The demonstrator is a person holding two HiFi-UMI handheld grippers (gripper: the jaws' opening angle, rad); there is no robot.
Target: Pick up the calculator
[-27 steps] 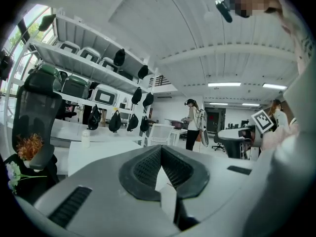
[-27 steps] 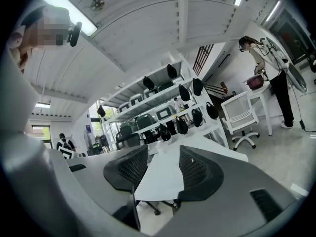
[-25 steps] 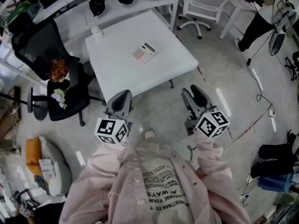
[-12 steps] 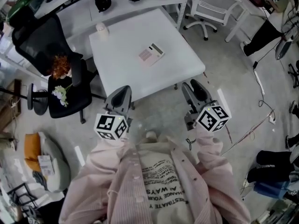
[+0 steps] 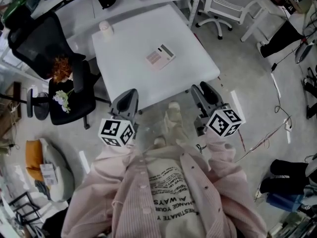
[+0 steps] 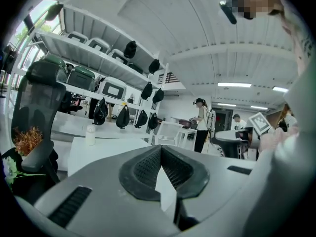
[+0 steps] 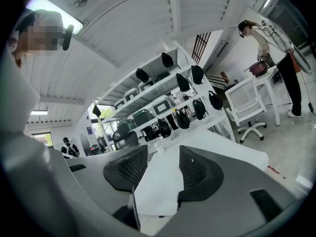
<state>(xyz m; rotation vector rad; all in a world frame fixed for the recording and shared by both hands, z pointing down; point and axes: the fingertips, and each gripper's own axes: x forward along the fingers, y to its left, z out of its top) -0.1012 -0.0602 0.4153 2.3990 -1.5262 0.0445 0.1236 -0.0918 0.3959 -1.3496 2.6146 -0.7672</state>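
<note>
Head view: calculator (image 5: pixel 160 57) lies flat on the white table (image 5: pixel 124 63), roughly mid-top, skewed to the table edges, display end toward the far right corner. Nothing touches it. A small bottle (image 5: pixel 105 27) stands well apart at the far left corner. Both claws hang low over the floor on the near side of the table, short of its edge: left gripper (image 5: pixel 127 102) & right gripper (image 5: pixel 201 94), each far from the calc.

Left gripper view: jaw pads meet at the tips, only a thin wedge of gap below them, nothing held. Table and bottle (image 6: pixel 90 135) show beyond; calc can't be made out here.

Right gripper view: right gripper (image 7: pixel 163 157) has its pads apart w/ a moderate gap, empty; the tabletop (image 7: pixel 217 142) shows through it. Calc not visible here either.

Handling, my guess: thin, stiff plastic slab, light, so no real grip force needed. Smooth top + flat body means it'll prob. skid if nudged from one side. Best hold looks like across the narrow width, pads on the two long side edges near the middle, off the keys & display. It sits flush to the table, so jaws must come down almost touching the surface. The right claw is the one ready; the left would have to spread first.
</note>
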